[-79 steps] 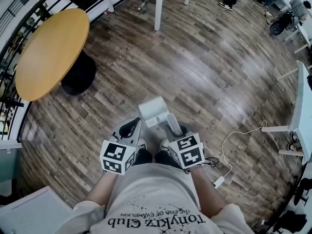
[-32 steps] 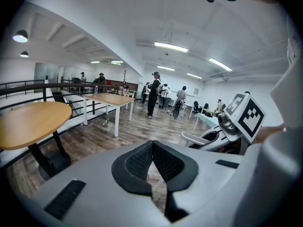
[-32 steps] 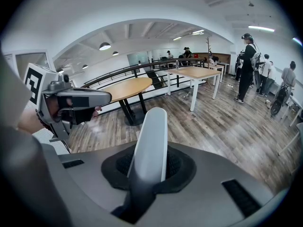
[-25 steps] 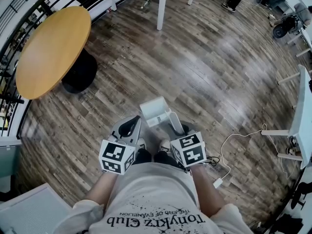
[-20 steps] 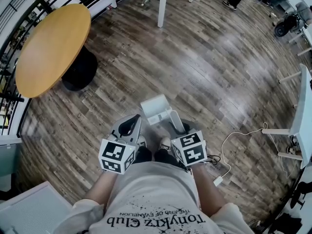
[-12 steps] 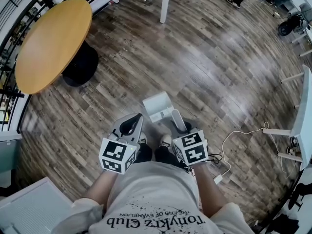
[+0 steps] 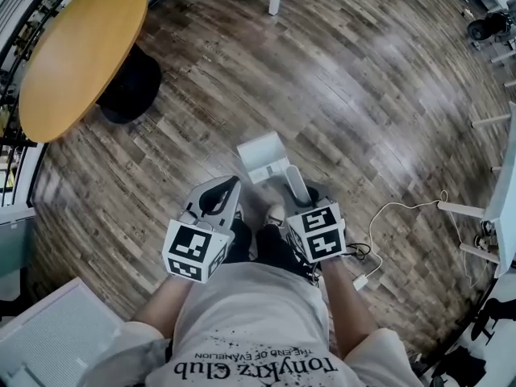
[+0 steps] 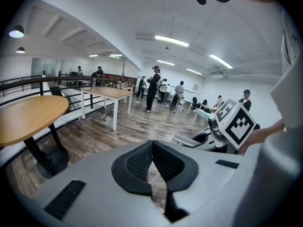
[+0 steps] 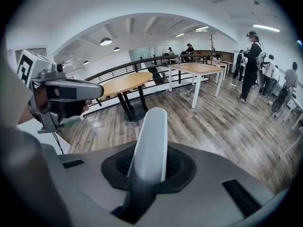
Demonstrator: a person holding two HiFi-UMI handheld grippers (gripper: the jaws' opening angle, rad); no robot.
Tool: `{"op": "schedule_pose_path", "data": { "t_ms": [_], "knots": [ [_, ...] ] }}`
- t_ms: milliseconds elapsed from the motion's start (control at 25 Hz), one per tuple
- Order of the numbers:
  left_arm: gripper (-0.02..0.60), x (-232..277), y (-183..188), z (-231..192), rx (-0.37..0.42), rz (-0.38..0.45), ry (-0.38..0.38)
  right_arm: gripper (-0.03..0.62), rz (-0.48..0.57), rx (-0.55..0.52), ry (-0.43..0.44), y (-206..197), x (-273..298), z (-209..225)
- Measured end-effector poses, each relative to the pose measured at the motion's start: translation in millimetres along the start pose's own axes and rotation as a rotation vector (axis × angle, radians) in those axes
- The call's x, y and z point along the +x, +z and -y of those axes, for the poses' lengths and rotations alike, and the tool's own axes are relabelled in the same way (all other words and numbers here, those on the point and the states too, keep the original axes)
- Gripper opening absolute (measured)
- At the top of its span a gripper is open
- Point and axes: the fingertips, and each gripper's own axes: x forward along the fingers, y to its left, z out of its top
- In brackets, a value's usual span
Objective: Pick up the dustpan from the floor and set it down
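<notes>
The right claw (image 9: 149,169) was clamped on the smooth white handle (image 9: 152,136) of the dustpan (image 7: 263,156), whose pan hung just ahead of it and lower, over the wood floor (image 7: 363,95); whether it touched the boards could not be told. Beside it, the left claw (image 8: 152,150) was closed with nothing in it. The likely trouble: the pan's weight sat forward of the grip, so the handle could swivel or slide in the pads and one edge could hit first and tip. The person's shoes (image 7: 272,216) lay below the claws, and a white cable (image 7: 395,212) lay further to the right.
</notes>
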Motion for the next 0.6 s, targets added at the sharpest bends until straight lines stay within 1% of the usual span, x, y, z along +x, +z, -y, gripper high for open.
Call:
{"op": "schedule_pose_path", "data": {
  "t_ms": [320, 600],
  "knots": [
    [0.023, 12, -10, 0, -0.004, -0.026, -0.005, 0.072, -0.002, 0.016, 0.005, -16, 27, 9],
    [0.023, 22, -25, -11, -0.020, -0.059, -0.002, 0.072, -0.003, 0.032, 0.003, -27, 64, 21]
  ]
}}
